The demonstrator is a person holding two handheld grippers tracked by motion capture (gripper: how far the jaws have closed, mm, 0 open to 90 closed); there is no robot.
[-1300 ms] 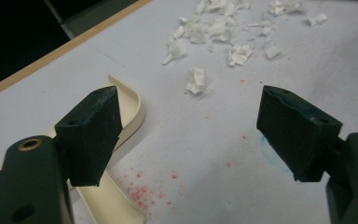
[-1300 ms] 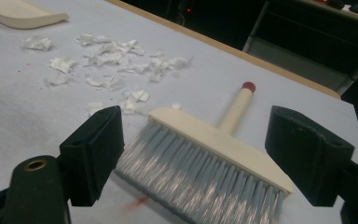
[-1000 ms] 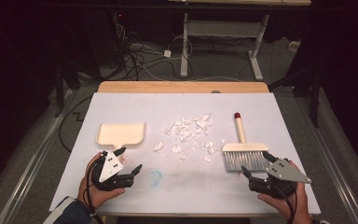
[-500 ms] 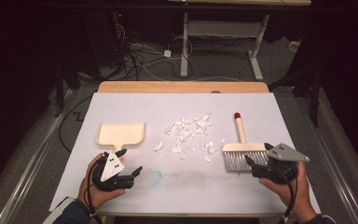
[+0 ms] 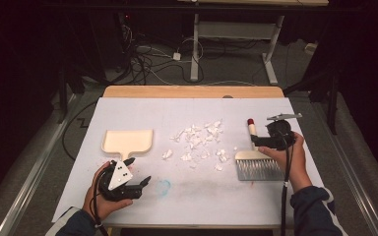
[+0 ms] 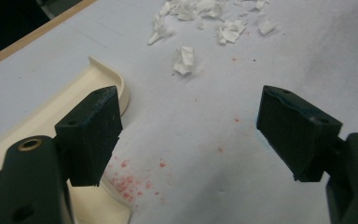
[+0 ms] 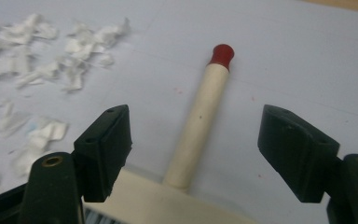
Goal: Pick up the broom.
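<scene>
A hand brush lies on the white table at the right, with a cream handle [image 5: 251,133], a red tip [image 7: 222,53] and grey bristles [image 5: 259,170]. My right gripper [image 5: 256,142] is open, its jaws either side of the handle [image 7: 199,122], just above the brush head [image 7: 168,205]. The jaws do not touch the handle. A cream dustpan [image 5: 128,141] lies at the left. My left gripper [image 5: 139,170] is open and empty just in front of the dustpan's stub handle. The dustpan's rim [image 6: 51,112] is beside the left jaw. Torn white paper scraps [image 5: 199,140] lie between dustpan and brush.
A faint blue smudge [image 5: 163,186] and small red specks [image 6: 130,184] mark the white table cover [image 5: 211,196]. A bare wooden strip [image 5: 192,91] runs along the table's far edge. Beyond it are cables and desk legs on a dark floor.
My right gripper has moved from the near right corner forward and left to the brush handle, which now lies between its jaws. The left gripper has barely shifted.
</scene>
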